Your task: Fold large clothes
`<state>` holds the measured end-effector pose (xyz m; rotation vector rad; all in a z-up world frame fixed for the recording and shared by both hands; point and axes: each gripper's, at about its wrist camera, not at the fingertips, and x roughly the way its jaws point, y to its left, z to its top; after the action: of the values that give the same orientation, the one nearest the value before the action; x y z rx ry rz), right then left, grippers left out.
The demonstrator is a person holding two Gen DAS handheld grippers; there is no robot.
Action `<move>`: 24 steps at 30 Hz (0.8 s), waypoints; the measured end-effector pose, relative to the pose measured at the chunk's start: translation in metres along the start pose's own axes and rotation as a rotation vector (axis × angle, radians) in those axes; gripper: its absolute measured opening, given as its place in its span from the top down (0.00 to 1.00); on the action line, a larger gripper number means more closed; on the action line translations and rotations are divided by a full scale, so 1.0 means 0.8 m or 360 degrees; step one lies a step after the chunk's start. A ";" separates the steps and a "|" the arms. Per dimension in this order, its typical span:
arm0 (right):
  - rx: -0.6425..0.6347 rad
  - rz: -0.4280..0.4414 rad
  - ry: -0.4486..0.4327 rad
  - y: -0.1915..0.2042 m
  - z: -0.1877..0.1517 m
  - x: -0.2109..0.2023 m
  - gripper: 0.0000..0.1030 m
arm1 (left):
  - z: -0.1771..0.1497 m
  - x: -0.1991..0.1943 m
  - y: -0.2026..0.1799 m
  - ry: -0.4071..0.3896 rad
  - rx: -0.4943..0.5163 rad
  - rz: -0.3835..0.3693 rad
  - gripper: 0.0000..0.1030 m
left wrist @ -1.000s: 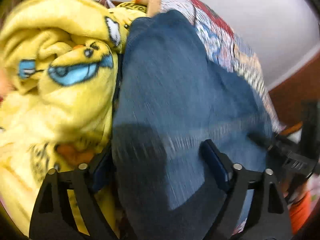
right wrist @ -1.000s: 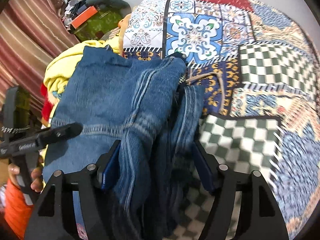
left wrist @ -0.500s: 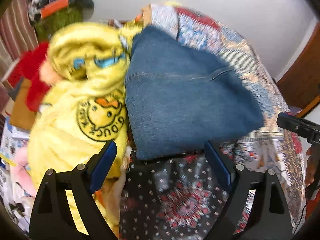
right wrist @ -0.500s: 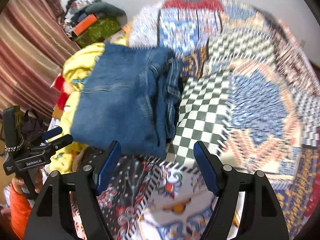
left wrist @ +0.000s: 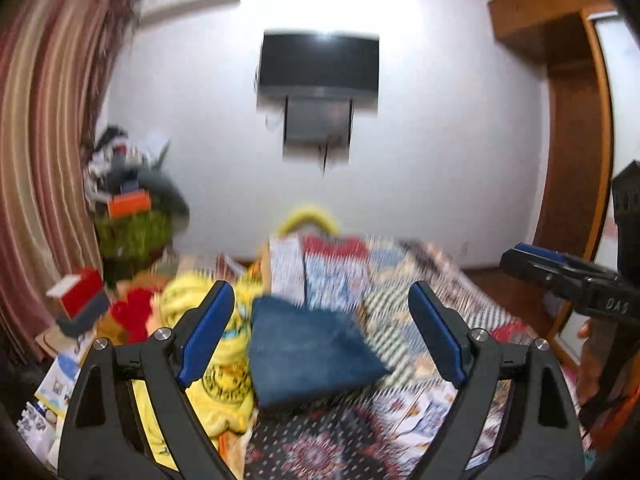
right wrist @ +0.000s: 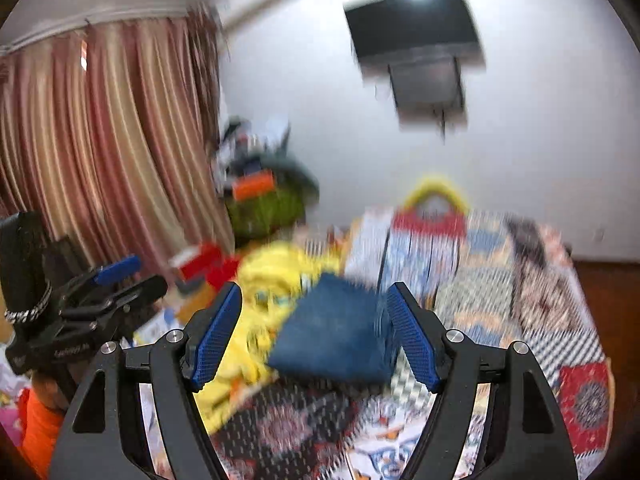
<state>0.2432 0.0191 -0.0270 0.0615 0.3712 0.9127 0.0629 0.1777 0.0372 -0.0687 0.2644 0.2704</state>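
The folded blue jeans (left wrist: 308,348) lie on the patchwork bedspread (left wrist: 420,292), leaning against a yellow cartoon-print blanket (left wrist: 216,364). They also show in the right wrist view (right wrist: 336,336). My left gripper (left wrist: 320,332) is open and empty, held back from and above the jeans. My right gripper (right wrist: 314,332) is open and empty too, also well back from the jeans. Each gripper shows at the edge of the other's view: the right one (left wrist: 568,276) and the left one (right wrist: 116,280).
A wall-mounted TV (left wrist: 318,64) hangs ahead. Striped curtains (right wrist: 100,152) hang on the left, beside a pile of bags and clutter (left wrist: 132,208). A wooden wardrobe (left wrist: 572,120) stands on the right. Red items (left wrist: 132,312) lie left of the blanket.
Both grippers let go of the jeans and pulled back and up from the bed. The views now tilt up to the wall. The jeans stay folded against the yellow blanket.
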 end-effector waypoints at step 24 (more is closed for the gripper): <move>-0.0022 -0.0317 -0.0341 0.048 -0.032 -0.089 0.00 | -0.030 -0.086 -0.048 -0.0266 0.0056 0.0097 0.00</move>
<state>0.1657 -0.0153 -0.0226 0.1066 0.1683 0.7034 0.0038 0.1207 0.0333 -0.0033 0.1052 0.3300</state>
